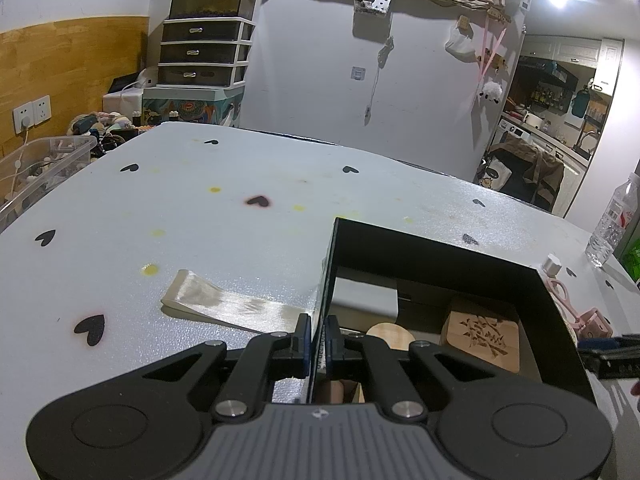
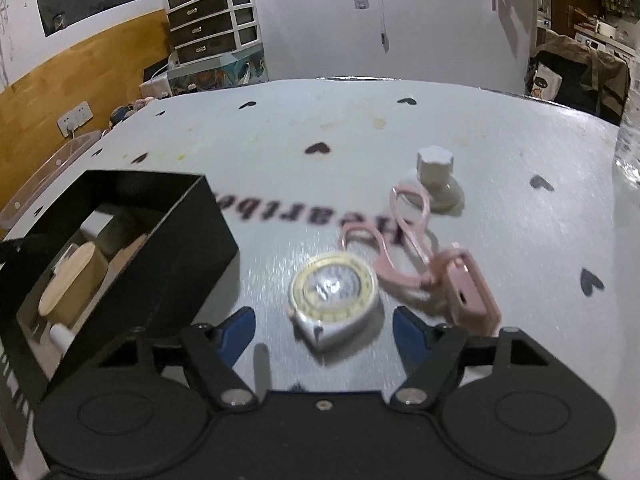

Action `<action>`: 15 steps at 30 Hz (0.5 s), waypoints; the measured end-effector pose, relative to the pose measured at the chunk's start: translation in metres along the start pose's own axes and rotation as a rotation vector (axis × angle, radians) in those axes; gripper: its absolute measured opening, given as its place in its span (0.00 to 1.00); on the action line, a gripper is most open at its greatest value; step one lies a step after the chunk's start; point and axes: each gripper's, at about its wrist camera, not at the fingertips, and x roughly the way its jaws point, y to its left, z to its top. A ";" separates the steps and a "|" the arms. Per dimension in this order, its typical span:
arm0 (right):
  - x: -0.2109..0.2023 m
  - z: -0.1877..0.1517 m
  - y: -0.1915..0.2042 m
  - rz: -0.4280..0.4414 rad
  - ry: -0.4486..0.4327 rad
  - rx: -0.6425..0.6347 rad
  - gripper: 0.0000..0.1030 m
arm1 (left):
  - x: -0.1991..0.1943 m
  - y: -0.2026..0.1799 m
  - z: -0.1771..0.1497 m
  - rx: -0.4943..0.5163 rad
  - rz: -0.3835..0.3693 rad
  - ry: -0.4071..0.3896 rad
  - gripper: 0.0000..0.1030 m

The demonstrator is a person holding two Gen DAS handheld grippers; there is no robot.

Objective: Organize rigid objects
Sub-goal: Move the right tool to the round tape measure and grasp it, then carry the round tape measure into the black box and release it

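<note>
A black open box (image 1: 556, 320) stands on the white table; it also shows in the right wrist view (image 2: 192, 248). Inside lie a carved wooden block (image 1: 482, 338) and a round wooden piece (image 1: 390, 334). My left gripper (image 1: 318, 340) is shut on the box's left wall. My right gripper (image 2: 324, 330) is open, its blue fingertips (image 2: 238, 330) on either side of a silver and yellow tape measure (image 2: 334, 298) lying on the table. Pink scissors (image 2: 404, 240), a pink padlock-like item (image 2: 470, 290) and a white knob (image 2: 436, 178) lie just beyond it.
A shiny strip of tape (image 1: 224, 300) lies left of the box. A plastic water bottle (image 1: 612, 220) stands at the table's right edge. A clear storage bin (image 1: 40, 168) sits off the left edge. The table (image 1: 200, 200) has black heart marks.
</note>
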 end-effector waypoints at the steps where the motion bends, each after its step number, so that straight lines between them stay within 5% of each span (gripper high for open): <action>1: 0.003 0.002 0.001 -0.002 -0.001 -0.003 0.72 | 0.000 0.000 0.000 0.001 0.000 0.000 0.06; 7: 0.009 0.009 0.006 -0.042 -0.005 -0.032 0.52 | 0.000 0.000 0.000 0.000 0.000 0.000 0.06; 15: -0.010 0.014 0.004 -0.001 -0.035 -0.005 0.52 | 0.000 0.000 0.000 0.000 0.000 0.000 0.06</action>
